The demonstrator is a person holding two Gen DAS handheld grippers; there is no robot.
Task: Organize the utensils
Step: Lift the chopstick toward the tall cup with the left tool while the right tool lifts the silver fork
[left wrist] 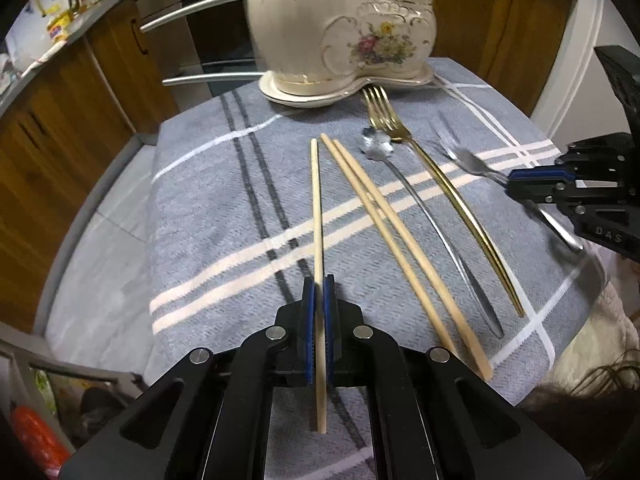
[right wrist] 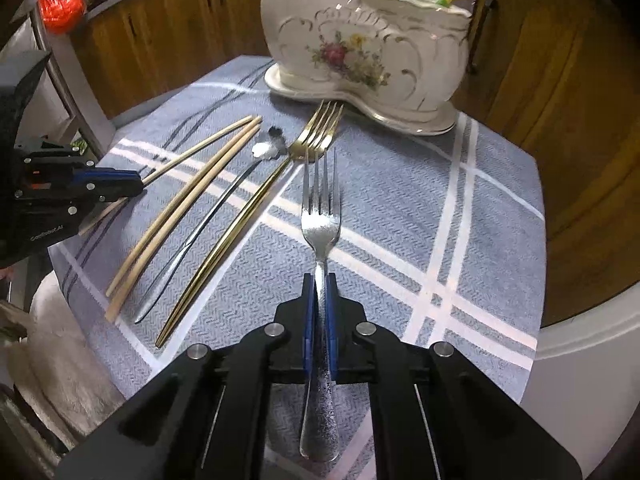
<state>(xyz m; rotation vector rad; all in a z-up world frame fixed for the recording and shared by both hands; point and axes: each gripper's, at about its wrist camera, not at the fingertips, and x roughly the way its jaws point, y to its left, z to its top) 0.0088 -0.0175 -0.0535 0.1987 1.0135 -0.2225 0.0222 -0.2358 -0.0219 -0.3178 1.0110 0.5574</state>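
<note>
Utensils sit on a grey plaid cloth covering a small table, in front of a cream floral ceramic holder at the far edge, likely the drop-off.

Left to right:
- Single chopstick: left gripper is clamped on it near its near end, tip pointing far toward the holder. Looks picked for sorting.
- Two chopsticks lie side by side, touching, unheld.
- Silver spoon with flower-shaped bowl, flat on the cloth.
- Gold fork, tines just at the holder's base.
- Silver fork: right gripper is closed on its neck, tines aimed far, handle running back between the jaws.

Count: three chopsticks, two forks, one spoon, one holder. Two of six in hand, four on the cloth.
</note>
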